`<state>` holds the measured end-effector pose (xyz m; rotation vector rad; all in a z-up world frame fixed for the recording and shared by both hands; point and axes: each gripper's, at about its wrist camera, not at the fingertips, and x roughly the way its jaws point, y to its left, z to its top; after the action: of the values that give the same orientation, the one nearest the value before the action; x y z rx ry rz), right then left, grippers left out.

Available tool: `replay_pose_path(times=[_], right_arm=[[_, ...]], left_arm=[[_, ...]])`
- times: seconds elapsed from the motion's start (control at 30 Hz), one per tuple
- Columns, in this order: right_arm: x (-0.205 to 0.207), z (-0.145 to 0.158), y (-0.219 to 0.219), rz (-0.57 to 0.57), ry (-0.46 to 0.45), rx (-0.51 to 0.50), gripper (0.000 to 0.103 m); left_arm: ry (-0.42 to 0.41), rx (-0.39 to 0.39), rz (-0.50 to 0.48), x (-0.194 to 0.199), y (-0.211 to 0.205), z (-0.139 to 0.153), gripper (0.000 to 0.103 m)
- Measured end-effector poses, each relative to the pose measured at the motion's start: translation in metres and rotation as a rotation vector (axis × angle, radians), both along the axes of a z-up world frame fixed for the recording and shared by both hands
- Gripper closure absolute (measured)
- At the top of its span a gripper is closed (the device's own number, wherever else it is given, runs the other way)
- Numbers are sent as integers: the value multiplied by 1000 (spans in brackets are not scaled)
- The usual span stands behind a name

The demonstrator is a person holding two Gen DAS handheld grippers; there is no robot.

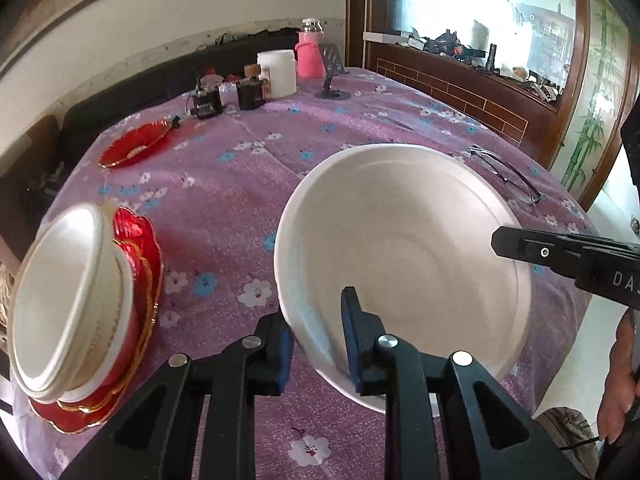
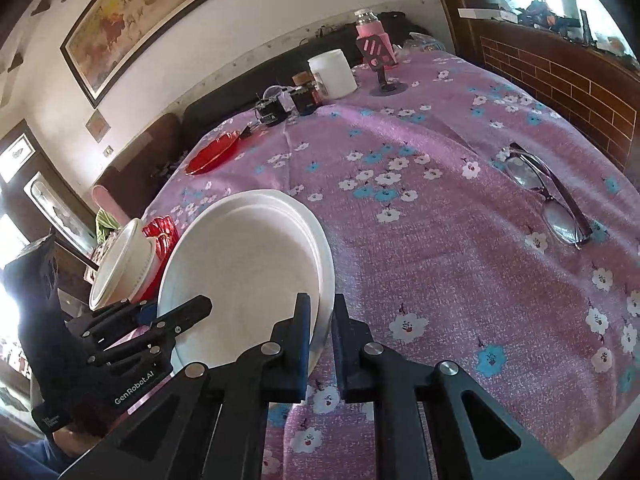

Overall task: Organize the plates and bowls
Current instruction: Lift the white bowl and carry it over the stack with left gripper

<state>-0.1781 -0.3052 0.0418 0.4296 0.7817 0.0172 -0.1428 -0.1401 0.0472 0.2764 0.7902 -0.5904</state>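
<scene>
A large white bowl (image 1: 404, 256) is held tilted above the purple flowered tablecloth (image 1: 224, 200). My left gripper (image 1: 316, 344) is shut on its near rim. My right gripper (image 2: 320, 340) is shut on the bowl's (image 2: 248, 272) opposite rim; its finger shows in the left wrist view (image 1: 560, 252). A stack of white bowls (image 1: 68, 300) sits on red gold-edged plates (image 1: 136, 320) at the table's left edge, also in the right wrist view (image 2: 124, 264). A single red plate (image 1: 136, 144) lies farther back left.
Eyeglasses (image 2: 548, 192) lie on the right of the table. At the back stand a white jar (image 1: 278, 72), a pink bottle (image 1: 310, 50), a phone stand (image 1: 332, 76) and small black devices (image 1: 228, 98). A wooden cabinet (image 1: 460, 92) stands behind right.
</scene>
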Motion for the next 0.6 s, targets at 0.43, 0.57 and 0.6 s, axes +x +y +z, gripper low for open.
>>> replay_pose_path(times=[0.43,0.57,0.6], right_arm=[[10,27,22,51,-40,-19,92],[19,37,34,83,-43,-11,92],[21,38,36,90,-43,-8,92]], left_arm=[[-60,-59,44,-1,30,31,82],[-76,-79,69,2,45,41,82],[-82,-88,81,3,50,45,82]])
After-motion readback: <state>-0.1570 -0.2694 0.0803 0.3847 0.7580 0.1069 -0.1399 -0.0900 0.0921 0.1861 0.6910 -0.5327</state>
